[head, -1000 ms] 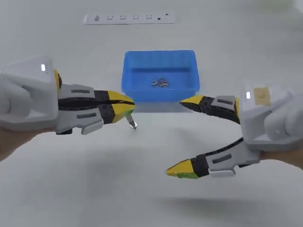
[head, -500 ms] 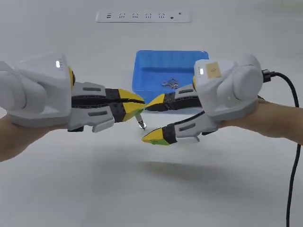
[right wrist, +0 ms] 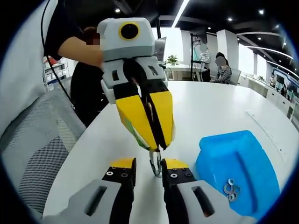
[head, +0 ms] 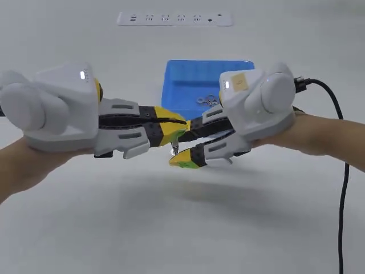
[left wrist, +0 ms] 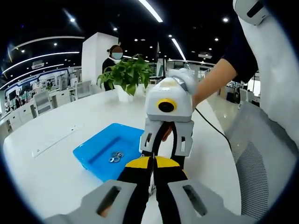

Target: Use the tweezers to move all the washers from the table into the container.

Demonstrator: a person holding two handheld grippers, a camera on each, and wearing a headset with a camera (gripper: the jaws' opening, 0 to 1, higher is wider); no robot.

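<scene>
My left gripper (head: 181,127) is shut on thin metal tweezers (head: 174,149), whose tips stick down out of its yellow jaws. From the right, my right gripper (head: 181,145) faces it, open, with one jaw on each side of the tweezers' tips. The right gripper view has the tweezers (right wrist: 155,164) between my right gripper's (right wrist: 148,164) jaws, just below the left gripper (right wrist: 156,147). Whether they touch I cannot tell. Behind stands the blue container (head: 188,71) with several washers (head: 208,101) in it. No washer on the table is in sight.
A white power strip (head: 174,19) lies at the table's far edge. A black cable (head: 342,171) hangs from the right gripper. A potted plant (left wrist: 126,77) stands further along the table, and a mesh chair (right wrist: 37,140) is beside it.
The right gripper has swung left from the open table to meet the left gripper. Its jaws have narrowed and now straddle the tweezers' tips. The left gripper moved slightly right.
</scene>
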